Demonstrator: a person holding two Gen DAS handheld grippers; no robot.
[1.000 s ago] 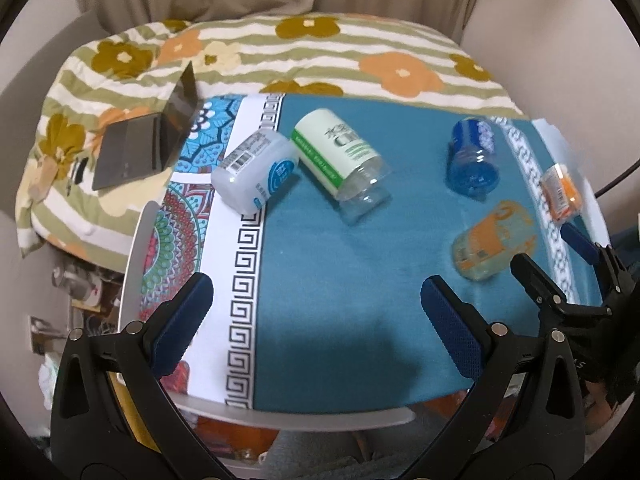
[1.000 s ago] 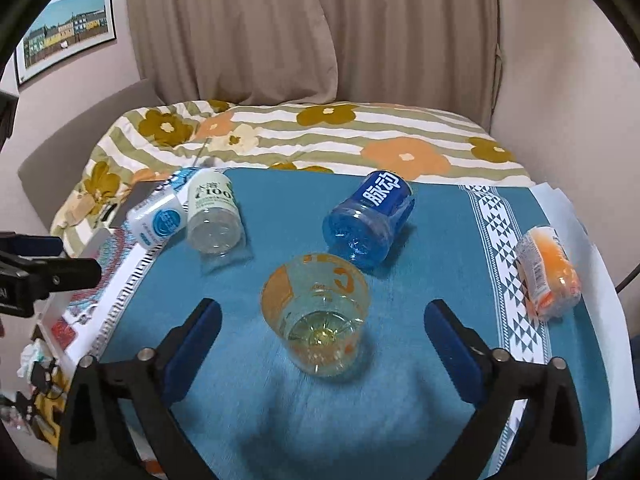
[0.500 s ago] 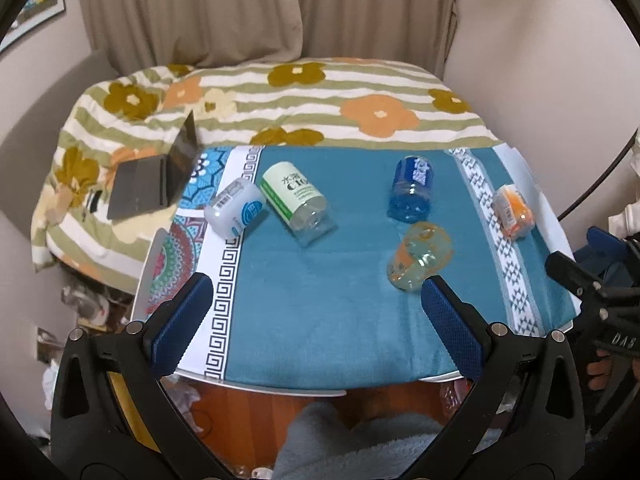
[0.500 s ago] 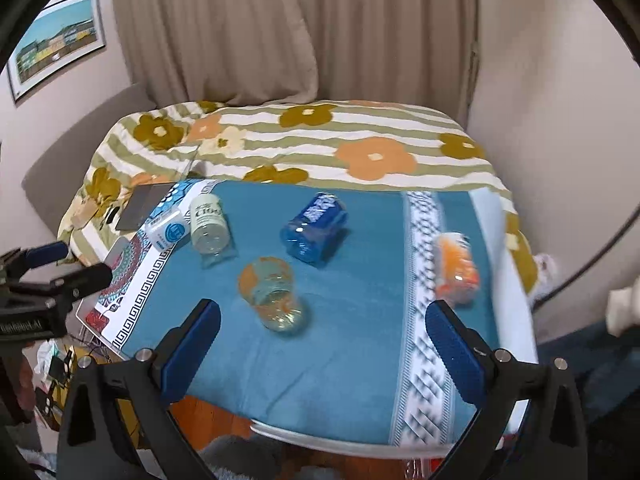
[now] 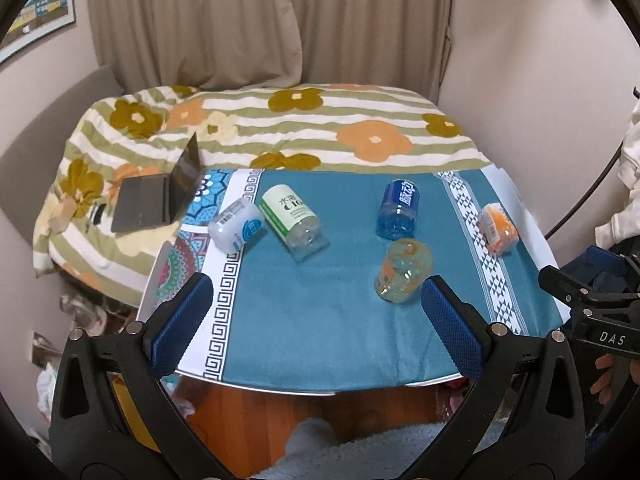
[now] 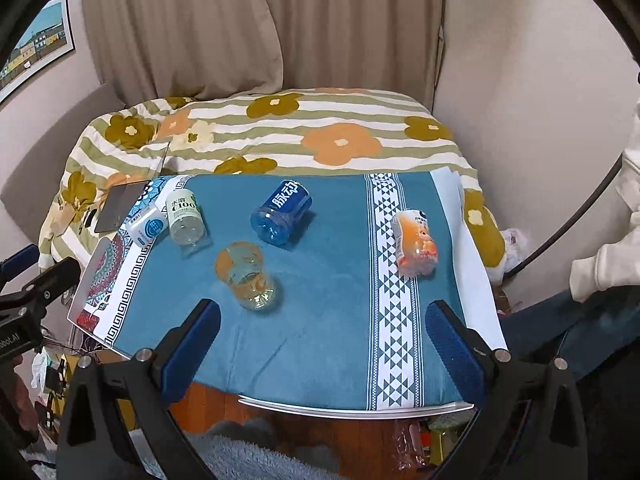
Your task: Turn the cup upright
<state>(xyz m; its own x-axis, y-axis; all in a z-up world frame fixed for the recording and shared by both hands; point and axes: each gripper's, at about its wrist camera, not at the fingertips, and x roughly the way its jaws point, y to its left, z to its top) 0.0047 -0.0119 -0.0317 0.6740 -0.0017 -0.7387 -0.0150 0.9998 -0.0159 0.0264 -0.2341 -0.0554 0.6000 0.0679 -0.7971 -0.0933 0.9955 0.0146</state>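
Observation:
Several cut-bottle cups lie on their sides on a teal tablecloth (image 5: 320, 300). A clear cup with an orange label (image 5: 404, 276) lies nearest, also in the right wrist view (image 6: 246, 276). A blue cup (image 5: 397, 210) (image 6: 282, 214), a green-labelled cup (image 5: 290, 216) (image 6: 184, 218), a white cup with a blue logo (image 5: 236, 226) (image 6: 146, 228) and an orange cup (image 5: 498, 228) (image 6: 416, 242) lie farther back. My left gripper (image 5: 316, 324) and right gripper (image 6: 324, 348) are open and empty, held back from the table's front edge.
A half-open laptop (image 5: 160, 196) sits on a flowered quilt (image 5: 320, 128) behind the table. Curtains (image 6: 260, 28) hang at the back. The table's front edge (image 5: 320, 390) is close below the left gripper.
Both grippers have pulled back and up from the table, so the cups look smaller and farther. The cups have not moved. Both grippers stay open.

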